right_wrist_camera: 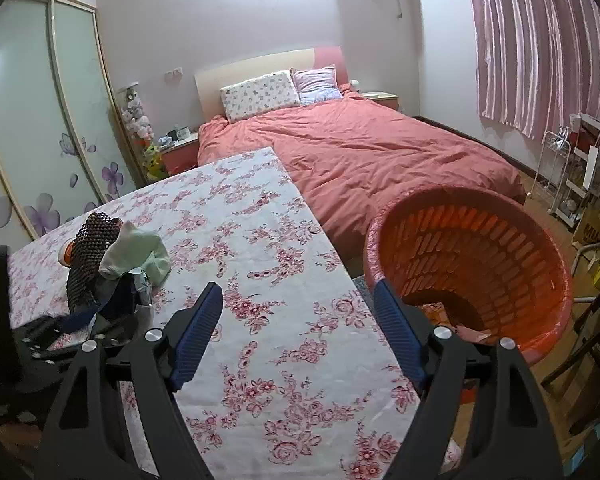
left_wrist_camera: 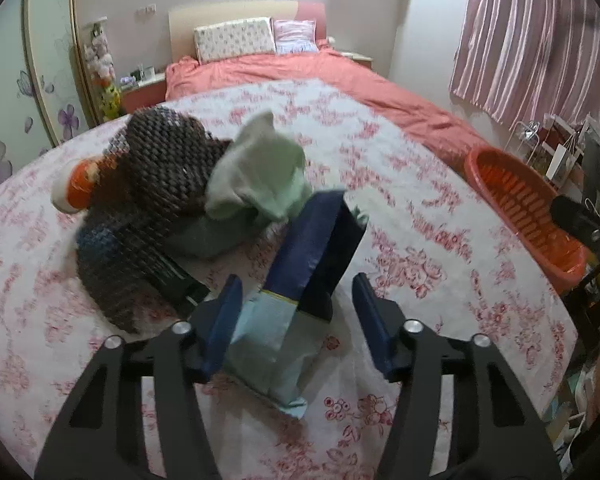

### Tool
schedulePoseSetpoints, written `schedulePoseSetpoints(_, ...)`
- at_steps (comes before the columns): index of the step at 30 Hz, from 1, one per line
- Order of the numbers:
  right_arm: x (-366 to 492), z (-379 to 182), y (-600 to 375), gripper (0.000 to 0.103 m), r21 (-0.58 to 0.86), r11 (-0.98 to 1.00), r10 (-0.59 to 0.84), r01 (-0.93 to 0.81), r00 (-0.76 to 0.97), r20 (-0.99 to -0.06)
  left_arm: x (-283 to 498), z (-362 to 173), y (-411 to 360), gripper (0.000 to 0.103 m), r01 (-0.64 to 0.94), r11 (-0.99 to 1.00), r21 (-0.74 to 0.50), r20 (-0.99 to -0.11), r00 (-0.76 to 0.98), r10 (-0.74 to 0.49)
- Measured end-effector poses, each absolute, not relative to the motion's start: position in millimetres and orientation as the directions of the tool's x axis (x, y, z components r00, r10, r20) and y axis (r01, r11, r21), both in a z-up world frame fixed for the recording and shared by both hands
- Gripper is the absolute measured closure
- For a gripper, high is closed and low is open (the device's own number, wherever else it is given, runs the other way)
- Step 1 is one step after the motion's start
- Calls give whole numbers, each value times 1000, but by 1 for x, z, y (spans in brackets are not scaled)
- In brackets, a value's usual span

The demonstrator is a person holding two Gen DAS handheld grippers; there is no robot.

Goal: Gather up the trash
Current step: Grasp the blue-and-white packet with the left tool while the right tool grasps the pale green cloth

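Observation:
A pile of trash lies on the floral tablecloth [left_wrist_camera: 440, 208]: a dark mesh net [left_wrist_camera: 156, 184], a pale green crumpled cloth or paper [left_wrist_camera: 256, 172], an orange-and-white piece [left_wrist_camera: 80, 186], and a blue-and-light-blue packet [left_wrist_camera: 300, 280]. My left gripper [left_wrist_camera: 296, 300] is open, its fingers on either side of the packet's lower end, not closed on it. The pile shows in the right wrist view too [right_wrist_camera: 112, 264]. My right gripper [right_wrist_camera: 298, 308] is open and empty over the table's right edge, next to the orange basket [right_wrist_camera: 468, 264].
The orange slotted basket [left_wrist_camera: 520, 204] stands off the table's right side. A bed with a salmon cover [right_wrist_camera: 360, 152] lies beyond the table. A wardrobe with sliding doors [right_wrist_camera: 40, 120] is at left, a white rack [right_wrist_camera: 560, 176] and striped curtain at right.

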State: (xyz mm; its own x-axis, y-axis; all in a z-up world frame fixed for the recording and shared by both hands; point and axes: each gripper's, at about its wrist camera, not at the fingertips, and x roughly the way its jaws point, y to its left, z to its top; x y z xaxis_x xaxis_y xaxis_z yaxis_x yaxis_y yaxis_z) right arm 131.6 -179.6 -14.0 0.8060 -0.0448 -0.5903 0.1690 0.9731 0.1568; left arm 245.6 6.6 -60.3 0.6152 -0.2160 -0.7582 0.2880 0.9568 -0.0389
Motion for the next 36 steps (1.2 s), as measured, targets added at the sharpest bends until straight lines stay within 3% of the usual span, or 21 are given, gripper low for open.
schedulePoseSetpoints(3,135,-16,-174,26,157,975,-34,158,801,-598,250,-60,6,66,295,954,-55,-758,610,-232)
schedulePoseSetpoints(6,139,-18,-167,26,158,977,-19,142,798,-603,249,-61,5,72,306,950,-57,-753,612,-242)
schedulePoseSetpoints(15,164,-13,-133,26,155,987,53,52,796,-603,231,-36,39,73,270,955,-120,-710,650,-272)
schedulePoseSetpoints(22,198,-15,-89,28,169,985,134,-36,778,-614,231,-16,85,72,160,979,-126,-663,721,-203)
schedulePoseSetpoints(30,241,-19,-41,44,202,977,184,-68,751,-634,238,-10,130,72,59,982,-180,-651,741,-164)
schedulePoseSetpoints(34,255,-26,-33,47,214,976,177,-44,731,-659,239,-10,132,72,55,982,-181,-653,740,-162)
schedulePoseSetpoints(36,257,-32,-32,58,214,976,179,-41,714,-677,240,-11,131,72,57,982,-182,-657,736,-164)
